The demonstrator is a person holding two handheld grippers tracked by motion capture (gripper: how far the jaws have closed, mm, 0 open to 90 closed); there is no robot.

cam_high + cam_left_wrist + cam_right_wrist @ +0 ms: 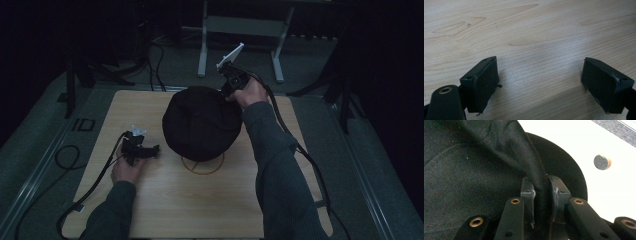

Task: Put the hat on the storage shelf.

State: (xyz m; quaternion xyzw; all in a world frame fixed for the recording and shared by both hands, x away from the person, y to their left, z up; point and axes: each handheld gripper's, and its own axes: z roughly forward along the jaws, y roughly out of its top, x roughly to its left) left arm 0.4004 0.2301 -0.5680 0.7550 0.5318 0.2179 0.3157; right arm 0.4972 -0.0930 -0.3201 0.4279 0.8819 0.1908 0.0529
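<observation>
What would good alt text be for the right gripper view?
The right gripper pinches a fold of a black fabric hat between its two black jaws. Behind it, a small round metal disc lies on the pale table.

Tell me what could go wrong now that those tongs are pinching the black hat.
The right tongs pinch just a narrow fold of the black hat, so the cloth could slip free if pulled. The left tongs rest open on the table, apart from the hat, so the hat may drag across the wood unsteadied.
</observation>
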